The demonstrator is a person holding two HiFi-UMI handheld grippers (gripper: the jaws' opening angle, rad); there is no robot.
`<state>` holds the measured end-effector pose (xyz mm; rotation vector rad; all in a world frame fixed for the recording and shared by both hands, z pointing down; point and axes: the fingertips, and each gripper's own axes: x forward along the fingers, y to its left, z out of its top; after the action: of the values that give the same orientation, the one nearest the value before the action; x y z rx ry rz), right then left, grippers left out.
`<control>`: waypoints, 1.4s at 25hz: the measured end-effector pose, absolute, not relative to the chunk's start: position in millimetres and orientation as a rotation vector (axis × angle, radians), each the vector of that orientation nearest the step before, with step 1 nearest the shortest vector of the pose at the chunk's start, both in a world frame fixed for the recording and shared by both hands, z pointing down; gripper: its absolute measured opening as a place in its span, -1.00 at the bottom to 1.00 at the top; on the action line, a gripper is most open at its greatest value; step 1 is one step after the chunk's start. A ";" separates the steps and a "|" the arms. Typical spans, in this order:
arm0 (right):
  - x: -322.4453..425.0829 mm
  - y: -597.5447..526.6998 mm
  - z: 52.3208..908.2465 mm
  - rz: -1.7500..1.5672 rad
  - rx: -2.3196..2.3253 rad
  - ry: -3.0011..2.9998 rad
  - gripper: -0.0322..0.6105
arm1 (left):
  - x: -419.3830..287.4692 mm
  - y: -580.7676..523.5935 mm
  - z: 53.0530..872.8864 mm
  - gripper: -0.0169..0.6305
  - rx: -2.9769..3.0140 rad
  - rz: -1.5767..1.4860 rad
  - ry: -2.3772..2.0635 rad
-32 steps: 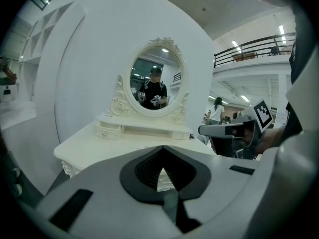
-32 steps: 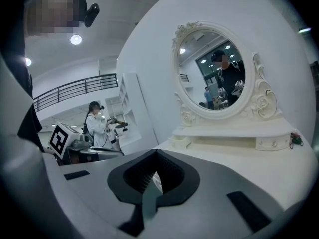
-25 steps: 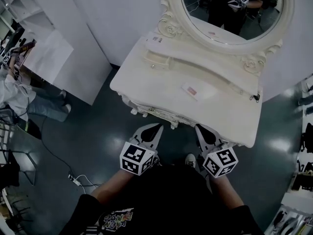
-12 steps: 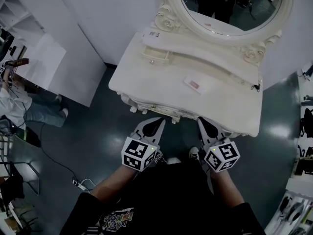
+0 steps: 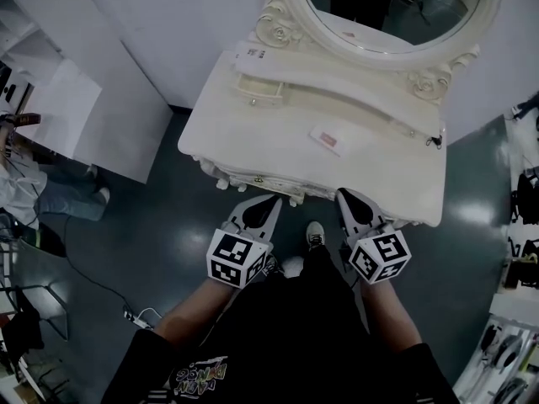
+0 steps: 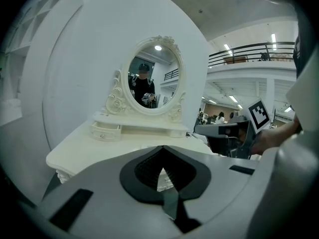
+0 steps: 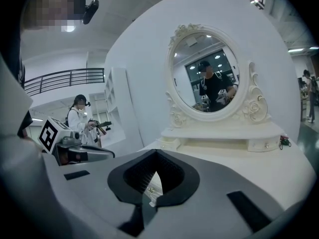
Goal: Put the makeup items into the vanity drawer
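Observation:
A cream vanity table with an oval mirror stands in front of me. A flat white packet with a red patch lies on its top. The front drawer under the top is closed, and so is the small shelf drawer. My left gripper and right gripper hover side by side just before the front edge. Both are shut and hold nothing. In the gripper views the left gripper and right gripper point at the table top.
A white printed box sits on the shelf's left end, and a small dark object lies at the right edge. White cabinets stand to the left, where a person sits. A cable and plug strip lie on the dark floor.
Both grippers and I have come slightly closer to the vanity's front edge, and my shoe now shows between them. Both stay shut.

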<state>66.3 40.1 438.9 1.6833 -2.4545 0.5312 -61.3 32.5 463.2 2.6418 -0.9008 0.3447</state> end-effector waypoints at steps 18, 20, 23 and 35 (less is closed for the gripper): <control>111.5 -41.7 476.2 0.550 1.484 -2.467 -0.81 | -25.9 -18.3 477.3 -0.92 2.549 0.358 -1.037; 115.9 -49.7 482.9 0.552 1.467 -2.461 -0.81 | -22.7 -24.3 482.5 -0.92 2.539 0.365 -1.048; 122.7 -61.6 495.2 0.553 1.435 -2.444 -0.81 | -18.0 -33.2 490.5 -0.92 2.514 0.369 -1.066; 143.0 -102.4 558.0 0.530 1.246 -2.349 -0.47 | 11.2 -52.4 510.2 -0.92 2.472 0.389 -1.077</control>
<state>143.0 -102.4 558.0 1.2463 -2.3487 0.5296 11.2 -52.4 510.2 2.4722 -1.0771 0.3888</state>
